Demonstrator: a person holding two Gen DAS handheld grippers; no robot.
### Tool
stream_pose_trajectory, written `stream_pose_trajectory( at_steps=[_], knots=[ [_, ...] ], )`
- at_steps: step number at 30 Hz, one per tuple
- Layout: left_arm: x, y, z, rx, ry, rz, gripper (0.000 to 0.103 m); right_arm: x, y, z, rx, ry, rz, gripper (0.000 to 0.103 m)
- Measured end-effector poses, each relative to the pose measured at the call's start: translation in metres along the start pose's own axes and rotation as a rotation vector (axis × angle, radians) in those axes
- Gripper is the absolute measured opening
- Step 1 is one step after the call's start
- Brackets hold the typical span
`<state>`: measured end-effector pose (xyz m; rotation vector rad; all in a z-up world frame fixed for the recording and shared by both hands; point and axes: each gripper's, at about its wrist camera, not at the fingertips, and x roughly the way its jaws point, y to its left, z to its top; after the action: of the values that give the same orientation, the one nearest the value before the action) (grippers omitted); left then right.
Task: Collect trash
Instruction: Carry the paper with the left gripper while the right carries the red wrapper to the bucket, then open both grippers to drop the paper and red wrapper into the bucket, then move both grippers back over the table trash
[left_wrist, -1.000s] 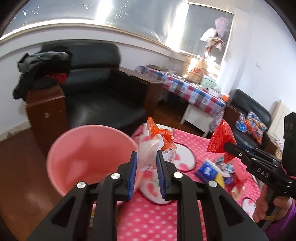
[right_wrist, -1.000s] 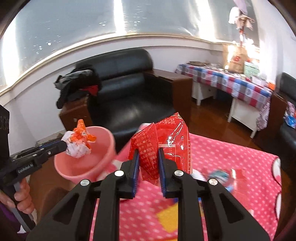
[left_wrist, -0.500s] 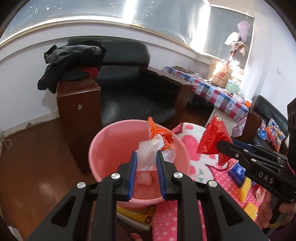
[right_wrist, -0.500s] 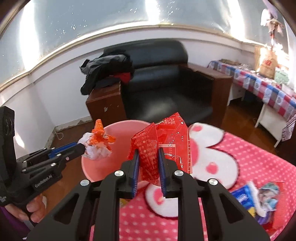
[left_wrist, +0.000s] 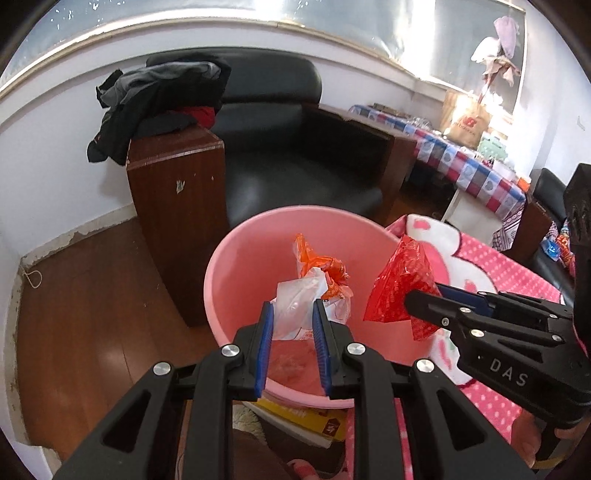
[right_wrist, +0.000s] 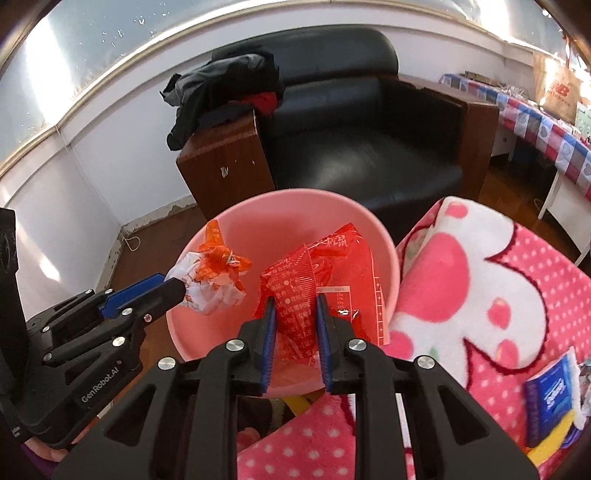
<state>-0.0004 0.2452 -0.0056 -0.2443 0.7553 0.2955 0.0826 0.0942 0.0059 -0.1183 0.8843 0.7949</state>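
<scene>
Both pieces of trash hang over the mouth of the pink bucket (left_wrist: 221, 266), which stands on the floor beside the bench with the pink dotted blanket (right_wrist: 498, 295).

The left hand-held gripper (left_wrist: 292, 325) is closed to a narrow gap on a crumpled white-and-orange plastic bag (left_wrist: 314, 291), pinched at its lower white part while the orange knot sticks up above the fingers. The right hand-held gripper (right_wrist: 295, 314) is closed the same way on a red snack wrapper (right_wrist: 317, 269), gripped near its bottom edge, with most of the foil standing free above the pads.

Both things look very light, thin and limp. The bag is soft film that bunches and may cling to the blue pads; the wrapper is stiffer, crinkly and probably slick, so a hold near a seam or folded edge suits it best. Neither is fragile, so a firm squeeze does no harm. Being so light, they may flutter or drift when let go, so a release low over the middle of the bucket seems safest.

On the bench, 1 blue packet (right_wrist: 550, 395) and other scraps near it, too blurred to name, lie on the blanket, so collecting seems only partly done.
</scene>
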Motion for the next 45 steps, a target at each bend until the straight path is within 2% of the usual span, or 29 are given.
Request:
stream_pose_trajectory(
  at_steps=[5,13,15,18,23,32,45],
  knots=[
    [0.013,0.002,-0.005,-0.013,0.037,0.007,0.022,0.006,0.003,-0.001,-0.011,0.012,0.001,0.023],
    [0.017,0.009,-0.008,-0.044,0.048,0.011,0.024,0.015,0.004,-0.001,-0.012,0.04,0.019,0.026],
    [0.016,0.009,-0.008,-0.051,0.05,0.011,0.033,0.015,0.003,-0.001,-0.009,0.043,0.021,0.03],
    [0.015,0.011,-0.008,-0.066,0.048,0.007,0.039,0.014,0.004,-0.001,-0.011,0.036,0.021,0.035],
    [0.011,0.015,-0.007,-0.086,0.043,-0.006,0.04,0.01,0.007,-0.003,-0.023,0.023,0.017,0.035],
    [-0.006,0.008,-0.007,-0.086,0.0,-0.035,0.041,-0.015,0.003,-0.007,-0.016,-0.031,0.003,0.035],
    [-0.034,-0.029,-0.003,-0.022,-0.05,-0.109,0.041,-0.063,-0.032,-0.025,0.066,-0.087,-0.063,0.035]
  ],
)
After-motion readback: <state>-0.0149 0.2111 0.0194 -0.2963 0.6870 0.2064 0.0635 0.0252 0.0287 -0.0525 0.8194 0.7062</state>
